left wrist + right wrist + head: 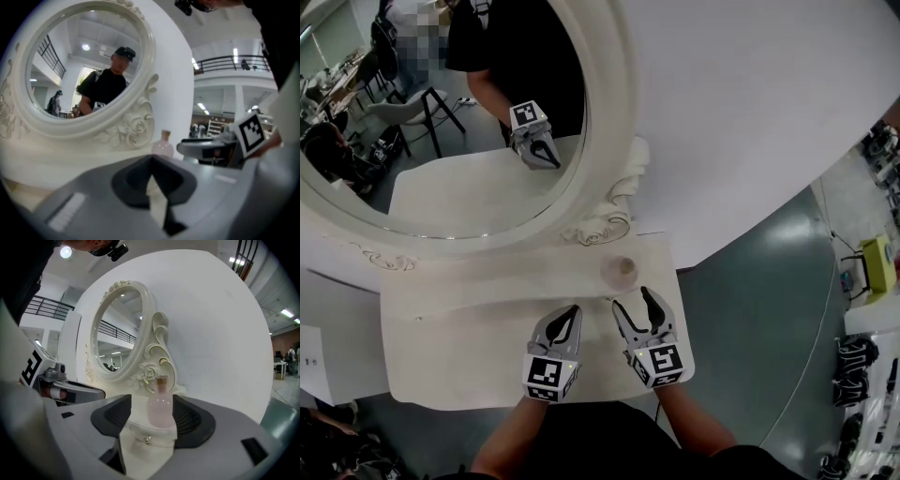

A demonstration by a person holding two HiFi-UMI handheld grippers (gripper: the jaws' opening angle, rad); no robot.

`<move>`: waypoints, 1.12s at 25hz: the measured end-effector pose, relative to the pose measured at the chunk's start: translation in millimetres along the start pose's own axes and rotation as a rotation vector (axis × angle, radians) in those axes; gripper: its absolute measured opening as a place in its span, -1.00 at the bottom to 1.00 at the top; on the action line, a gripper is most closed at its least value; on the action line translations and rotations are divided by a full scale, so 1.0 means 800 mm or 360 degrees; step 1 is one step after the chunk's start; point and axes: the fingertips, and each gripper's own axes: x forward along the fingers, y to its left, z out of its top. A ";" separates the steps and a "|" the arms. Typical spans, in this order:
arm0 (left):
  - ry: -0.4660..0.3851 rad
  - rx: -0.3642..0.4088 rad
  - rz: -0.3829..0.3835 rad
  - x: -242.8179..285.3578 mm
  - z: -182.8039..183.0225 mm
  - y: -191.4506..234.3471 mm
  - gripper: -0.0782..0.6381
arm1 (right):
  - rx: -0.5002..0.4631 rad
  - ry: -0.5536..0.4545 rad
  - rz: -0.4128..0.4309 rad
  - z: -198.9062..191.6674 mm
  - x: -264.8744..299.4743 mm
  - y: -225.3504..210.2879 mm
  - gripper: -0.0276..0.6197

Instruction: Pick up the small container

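Note:
The small container (622,270) is a pale pink bottle with a cork. It stands upright on the white dressing table (469,309) near the mirror's carved foot. My right gripper (630,300) is open just in front of it, fingertips short of the bottle. In the right gripper view the bottle (161,406) shows in the gap of the right gripper (151,420), touching neither pad. My left gripper (570,314) is shut and empty, to the left of the right one. In the left gripper view the bottle (164,144) stands ahead and slightly right of the left gripper (151,161).
A large oval mirror (469,112) in an ornate white frame stands at the back of the table and reflects a person and a gripper. The table's right edge lies just beyond the bottle, with grey floor (750,309) below. A small drawer knob (147,440) shows on the table front.

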 end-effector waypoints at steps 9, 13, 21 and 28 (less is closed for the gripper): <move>0.0037 -0.0055 0.0033 -0.001 -0.013 0.023 -0.76 | 0.0047 0.0121 -0.0141 -0.024 0.069 -0.032 0.23; 0.0056 -0.0086 0.0022 -0.006 -0.022 0.023 -0.76 | 0.0010 0.0219 -0.0152 -0.038 0.091 -0.036 0.24; 0.0067 -0.0108 0.0017 -0.003 -0.030 0.026 -0.76 | -0.0089 0.0314 -0.0191 -0.048 0.108 -0.037 0.23; 0.0061 -0.0126 0.0060 0.001 -0.026 0.045 -0.76 | -0.0124 0.0364 -0.0168 -0.050 0.109 -0.037 0.23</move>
